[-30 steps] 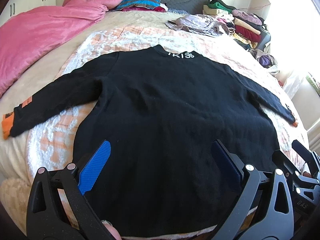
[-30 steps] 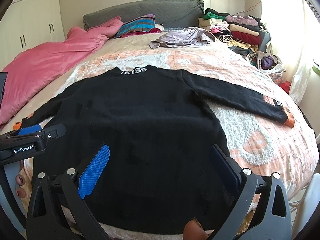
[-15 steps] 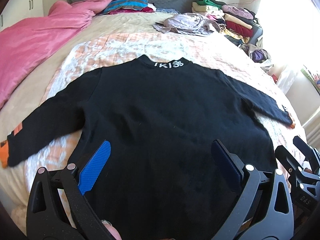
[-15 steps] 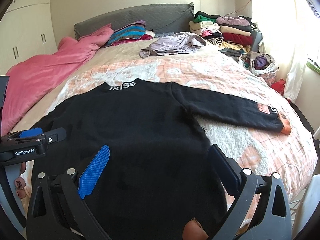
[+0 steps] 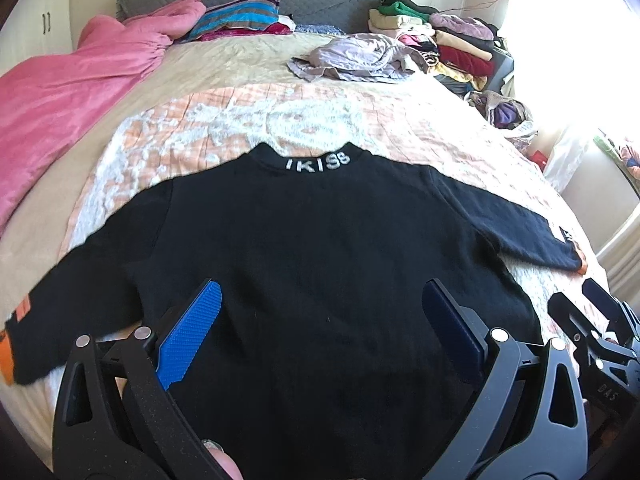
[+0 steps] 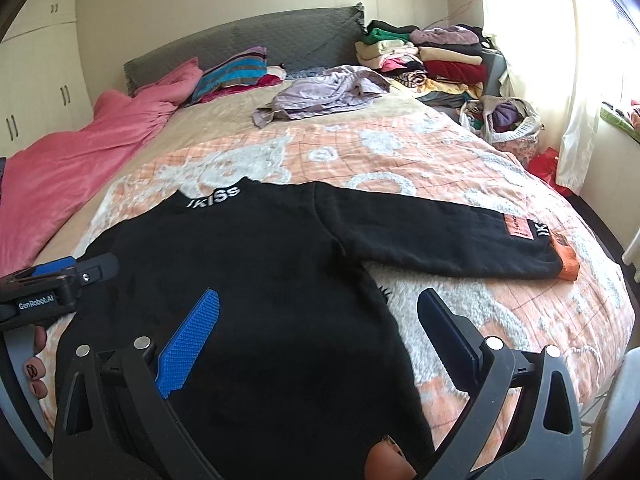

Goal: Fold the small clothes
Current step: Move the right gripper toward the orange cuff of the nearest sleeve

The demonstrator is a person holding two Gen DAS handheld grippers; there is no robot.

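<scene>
While the black sweater (image 5: 320, 264) lies flat on the bed (image 6: 460, 152), both grippers' jaws hang wide apart, empty.

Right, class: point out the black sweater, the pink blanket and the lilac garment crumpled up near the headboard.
black sweater (image 5: 320, 264), left wrist view, on the middle of its back panel.
pink blanket (image 5: 68, 92), left wrist view, on its broad spread part.
lilac garment (image 6: 320, 94), right wrist view, on the middle of the heap.

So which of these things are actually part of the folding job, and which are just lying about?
In use:
black sweater, spread flat
left claw, open
right claw, open

Lying about:
pink blanket
lilac garment, crumpled
clothes pile
striped pillow
</scene>
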